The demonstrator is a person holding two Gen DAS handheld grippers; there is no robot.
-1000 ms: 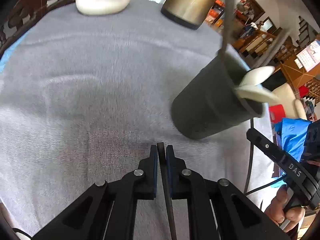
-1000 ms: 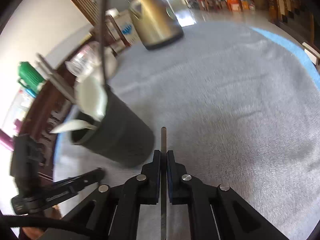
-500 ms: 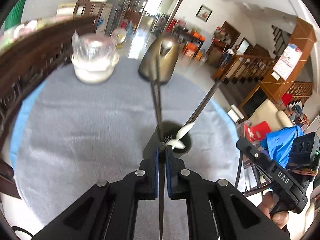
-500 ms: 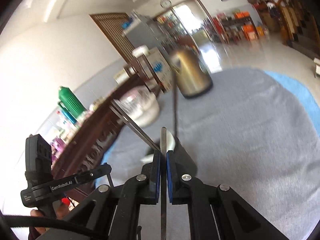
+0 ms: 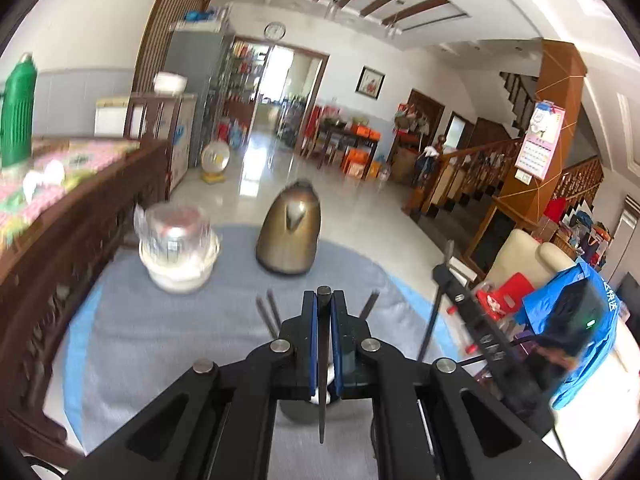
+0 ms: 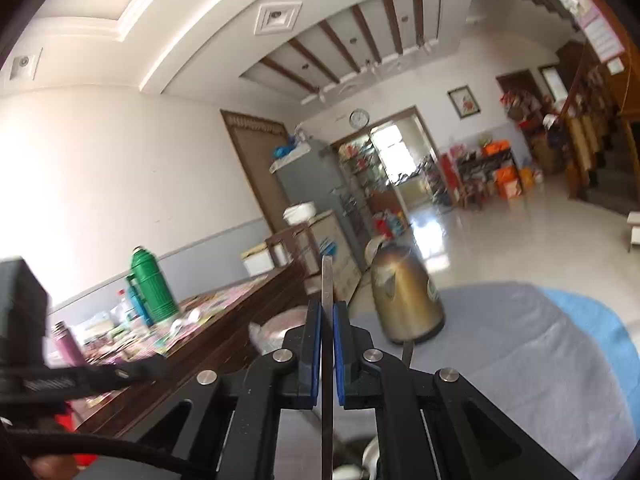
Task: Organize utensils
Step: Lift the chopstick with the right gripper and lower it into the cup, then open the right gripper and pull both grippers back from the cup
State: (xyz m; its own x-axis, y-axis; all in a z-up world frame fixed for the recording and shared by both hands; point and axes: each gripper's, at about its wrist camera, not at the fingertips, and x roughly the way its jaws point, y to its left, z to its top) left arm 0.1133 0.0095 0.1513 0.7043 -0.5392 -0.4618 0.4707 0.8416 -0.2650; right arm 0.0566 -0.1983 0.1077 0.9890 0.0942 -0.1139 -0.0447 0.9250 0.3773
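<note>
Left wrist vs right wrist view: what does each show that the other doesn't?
Left wrist only: the right tool, the dark chopstick tips by its own fingers, the white bowl topped with a clear jar, and the stair railing.
Right wrist only: the ceiling, and the pink bottle.
Both: the brass kettle on the gray tablecloth, the green thermos, and a tool shut on a thin utensil.

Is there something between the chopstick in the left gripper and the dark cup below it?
Nothing visible. The left gripper holds the chopstick upright over the dark cup, whose opening is mostly hidden by the fingers.
</note>
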